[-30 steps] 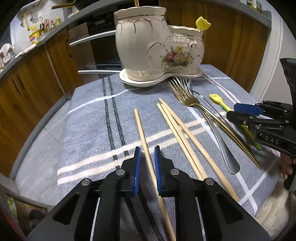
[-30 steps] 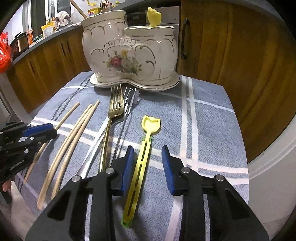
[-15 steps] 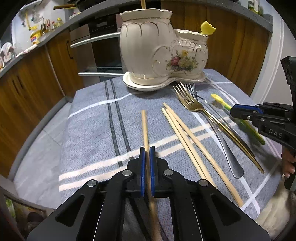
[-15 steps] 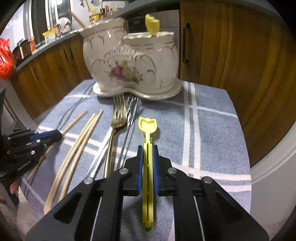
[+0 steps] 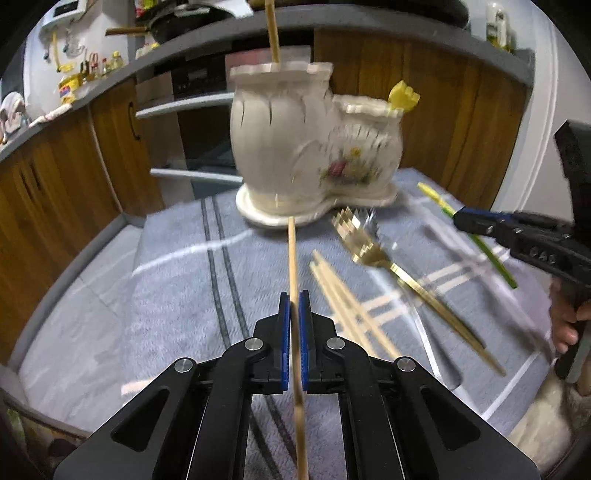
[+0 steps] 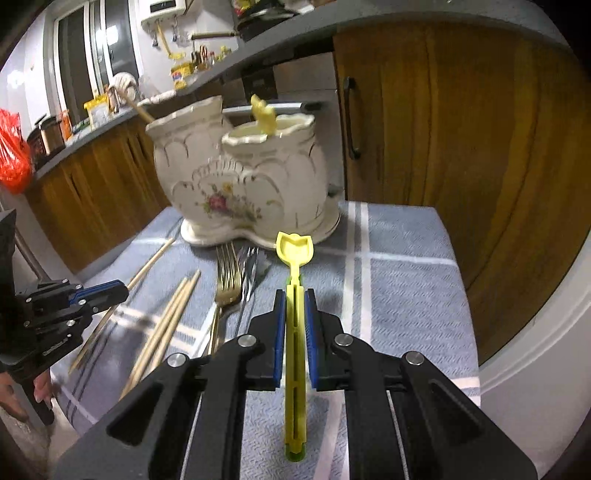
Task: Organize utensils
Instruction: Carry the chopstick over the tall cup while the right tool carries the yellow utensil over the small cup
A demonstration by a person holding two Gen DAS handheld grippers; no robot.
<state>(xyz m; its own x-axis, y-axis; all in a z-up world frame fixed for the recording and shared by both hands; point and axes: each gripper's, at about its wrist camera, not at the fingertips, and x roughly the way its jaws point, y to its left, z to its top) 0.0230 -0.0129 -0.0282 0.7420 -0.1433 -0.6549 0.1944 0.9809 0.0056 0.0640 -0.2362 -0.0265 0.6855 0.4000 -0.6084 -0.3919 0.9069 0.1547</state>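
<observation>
left gripper clamped on a pale wooden chopstick, blue pads tight against the stick, tip pointing toward 12 o'clock at the base of the cream ceramic two-compartment holder with floral print. right gripper narrow, pads pressed on a yellow plastic tulip-ended utensil with a green tip, tulip head toward 12 o'clock, just short of the holder's saucer base; seen from the left wrist view at 2 o'clock, utensil angled clear of the cloth.

holder standing at 12 o'clock on the worktop covered by a grey cloth with white and dark stripes. taller compartment carrying one upright chopstick; lower compartment carrying a second yellow tulip-ended piece.

lying loose on the cloth between the two grippers: a bundle of pale wooden chopsticks, a gold metal fork with tines toward the holder, a silver metal fork just beside it. exact chopstick count in the bundle blurred, cannot tell.

fingers of a hand visible at 3 o'clock on the right gripper's grip. brown wooden cabinets behind the worktop.
</observation>
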